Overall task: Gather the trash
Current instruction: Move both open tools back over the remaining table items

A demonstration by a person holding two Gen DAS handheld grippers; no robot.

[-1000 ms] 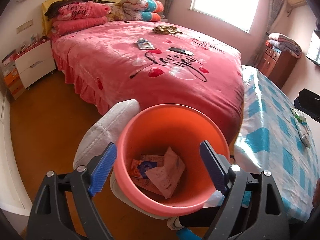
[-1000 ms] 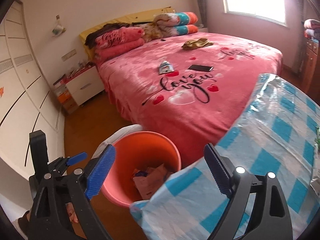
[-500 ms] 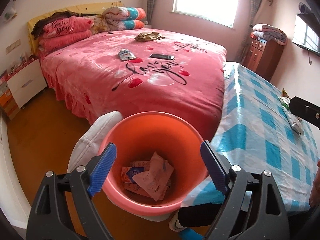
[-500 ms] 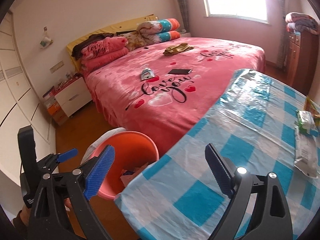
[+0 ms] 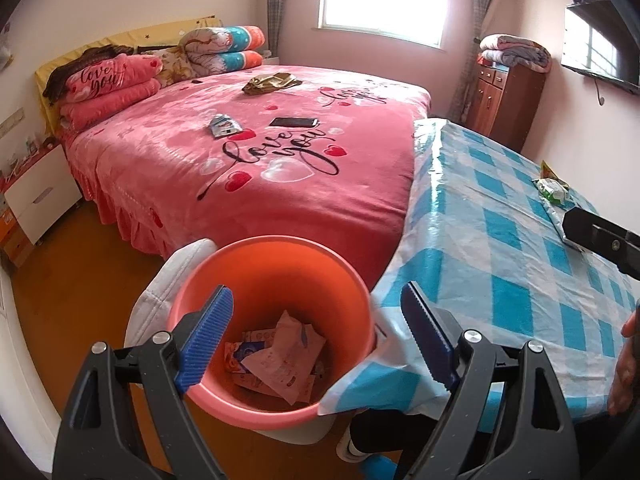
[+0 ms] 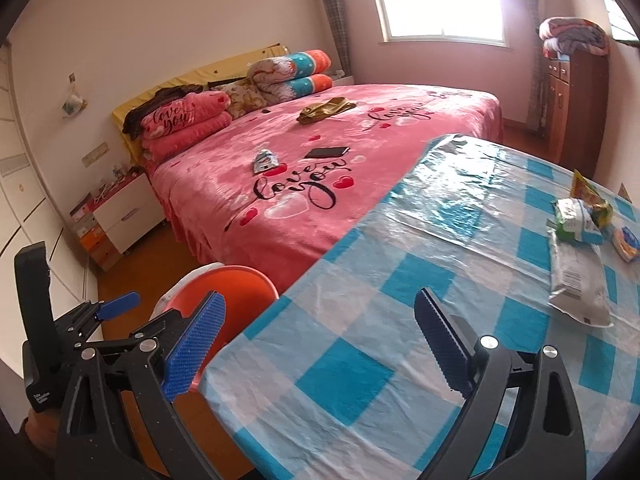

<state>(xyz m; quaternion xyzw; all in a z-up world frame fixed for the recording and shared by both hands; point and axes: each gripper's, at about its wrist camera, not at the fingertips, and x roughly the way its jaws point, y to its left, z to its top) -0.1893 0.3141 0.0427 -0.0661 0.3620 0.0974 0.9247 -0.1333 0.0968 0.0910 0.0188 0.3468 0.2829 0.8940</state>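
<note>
Trash here is loose wrappers: some already lie in the orange bin (image 5: 272, 320) under the left gripper (image 5: 316, 336), whose jaws gape wide and empty; ahead and right of the right gripper (image 6: 320, 344), equally wide and empty, a white packet (image 6: 576, 280) and green wrapper (image 6: 576, 220) lie on the checked table (image 6: 360, 360); light, crinkly, slippery, best pinched at an edge; since a second ago both cameras have swung right, bringing the table litter into sight.
</note>
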